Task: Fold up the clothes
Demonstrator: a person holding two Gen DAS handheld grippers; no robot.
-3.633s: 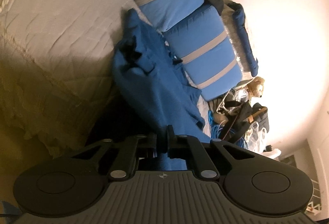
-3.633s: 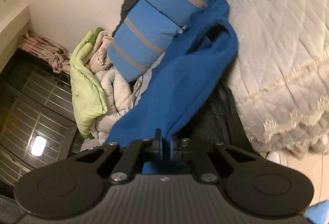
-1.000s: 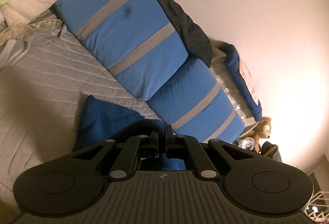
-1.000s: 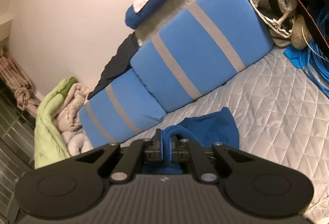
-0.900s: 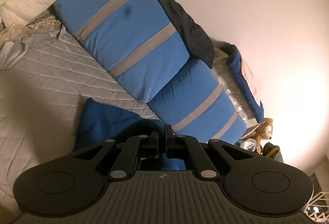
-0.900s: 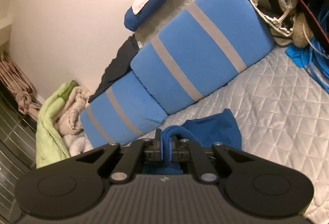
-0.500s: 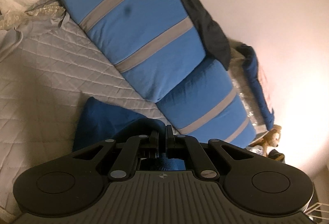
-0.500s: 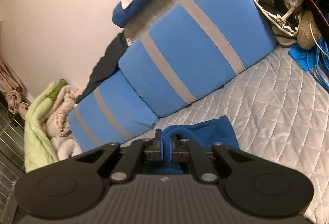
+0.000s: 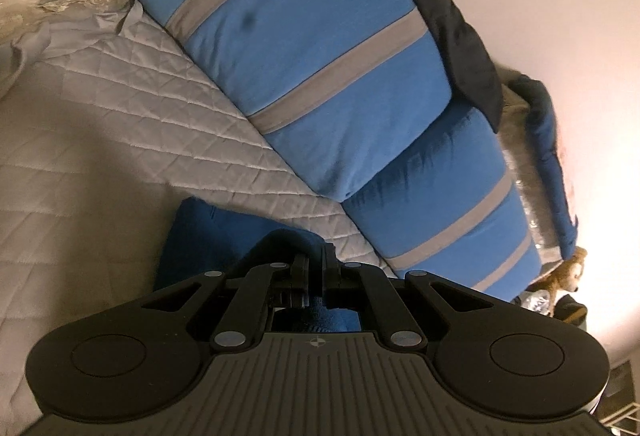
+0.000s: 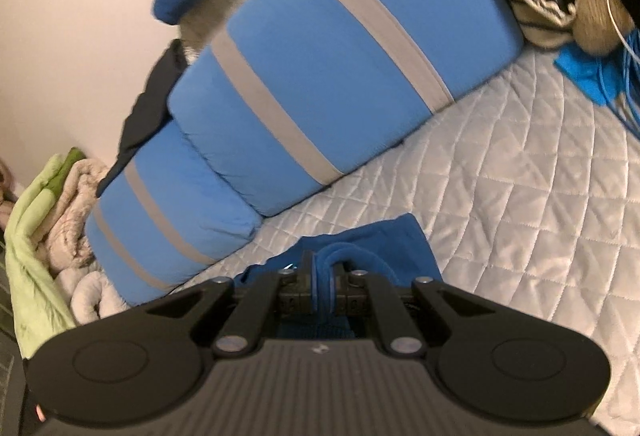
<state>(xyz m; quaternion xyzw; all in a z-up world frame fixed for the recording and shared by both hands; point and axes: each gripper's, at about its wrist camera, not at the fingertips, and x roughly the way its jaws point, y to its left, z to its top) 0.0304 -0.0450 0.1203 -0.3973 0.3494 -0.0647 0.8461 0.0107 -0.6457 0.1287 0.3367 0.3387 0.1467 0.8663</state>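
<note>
Both tongs, left [image 9: 315, 272] and right [image 10: 323, 282], pinch the blue garment [image 10: 400, 240] lying on the quilted bed [image 10: 520, 196]; striped cushions [image 9: 304, 48] lie at 12 o'clock.

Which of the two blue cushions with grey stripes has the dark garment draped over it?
In the left wrist view, the upper striped cushion carries the dark garment along its wall-side edge; the lower striped cushion is bare.

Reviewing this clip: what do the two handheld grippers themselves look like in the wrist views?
The left gripper and right gripper look alike: matte black, ribbed body with a small round emblem, two round discs at the sides, angled linkage arms with silver rivets, and narrow black jaws. No cables, hands or sleeves show.
</note>
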